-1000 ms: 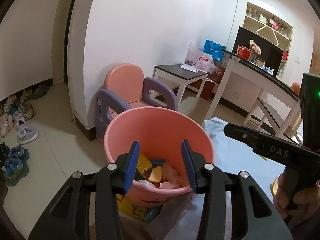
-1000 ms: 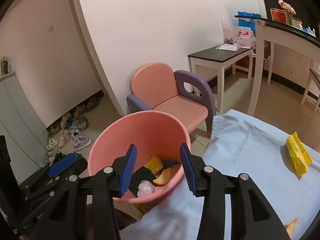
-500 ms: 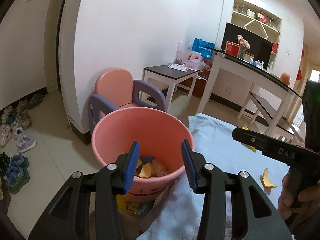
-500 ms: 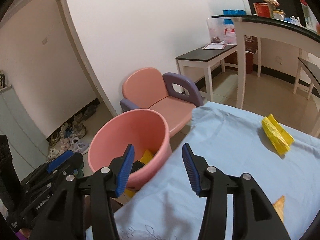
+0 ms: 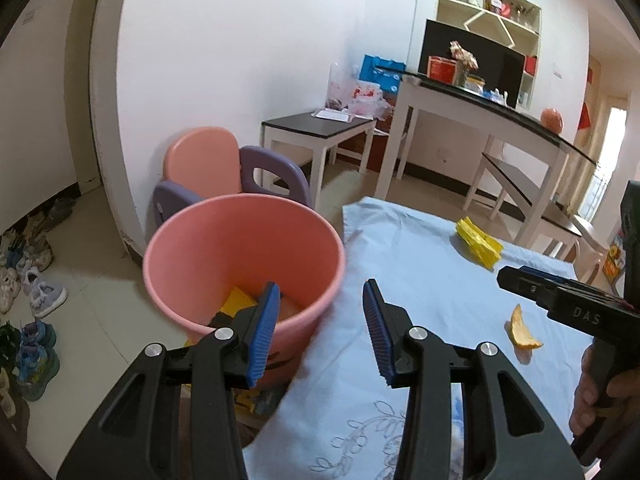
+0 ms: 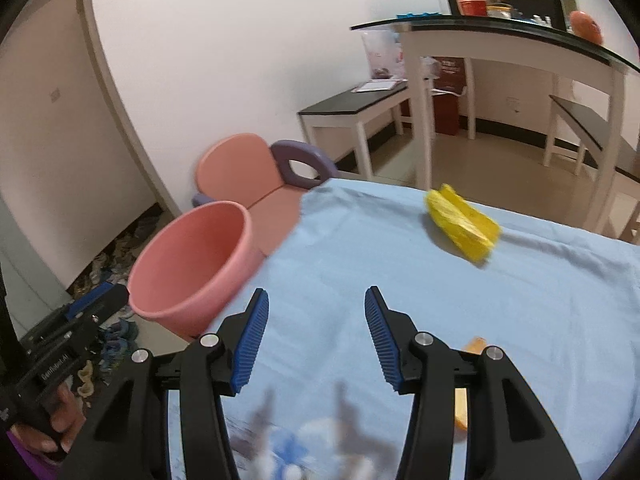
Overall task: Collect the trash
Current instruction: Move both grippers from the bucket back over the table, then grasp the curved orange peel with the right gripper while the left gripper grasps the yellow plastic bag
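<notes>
Trash left on the blue-clothed desk [image 6: 400, 280] is what I steer toward: a crumpled yellow wrapper [image 6: 462, 226] in the upper right of the right wrist frame and an orange peel slice [image 5: 522, 328] at the right of the left wrist frame. My right tool [image 6: 316, 336] hangs over the cloth with its jaws spread wide and nothing between them; my left tool [image 5: 320, 330] is equally wide and empty, poised at the seam where the pink bucket [image 5: 240, 236] meets the desk edge. The bucket sits at the left of both frames, already holding some scraps. The peel lies low and to the right of the right tool's fingers, partly hidden behind the right finger, so I judge the right tool the nearer one. The wrapper sits farther off, ahead and to the right, its long axis slanting from upper left to lower right. I would reach with the right tool, turning it to close across the narrow side of whichever piece I take.
</notes>
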A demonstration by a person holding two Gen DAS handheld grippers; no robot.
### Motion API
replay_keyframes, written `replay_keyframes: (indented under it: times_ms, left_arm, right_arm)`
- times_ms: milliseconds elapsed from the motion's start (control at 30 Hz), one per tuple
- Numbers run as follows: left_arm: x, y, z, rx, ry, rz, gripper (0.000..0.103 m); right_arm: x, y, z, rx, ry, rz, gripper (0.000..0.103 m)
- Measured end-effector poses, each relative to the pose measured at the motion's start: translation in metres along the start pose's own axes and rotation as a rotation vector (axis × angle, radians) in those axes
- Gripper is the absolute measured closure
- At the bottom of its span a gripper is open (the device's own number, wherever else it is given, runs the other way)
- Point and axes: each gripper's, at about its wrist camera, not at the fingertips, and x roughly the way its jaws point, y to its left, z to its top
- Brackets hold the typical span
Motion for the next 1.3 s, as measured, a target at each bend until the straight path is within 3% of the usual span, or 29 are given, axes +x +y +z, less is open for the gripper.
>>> replay_keyframes:
  times_ms: [300,733,1300]
  left_arm:
    - [0.012,-0.022,-0.01,0.045,0.044,-0.018,0.059]
    - [0.028,-0.045,-0.019,0.089,0.092,-0.038,0.059]
    - [0.053,-0.085,-0.034,0.161,0.175,-0.138,0.059]
  right_arm:
    - [-0.009,-0.042,-0.021,0.075,0.023,-0.045,0.053]
    - [-0.017,-0.071,-0.031,0.137,0.014,-0.068,0.053]
    - [-0.035,-0.127,-0.051,0.26,0.002,-0.149,0.052]
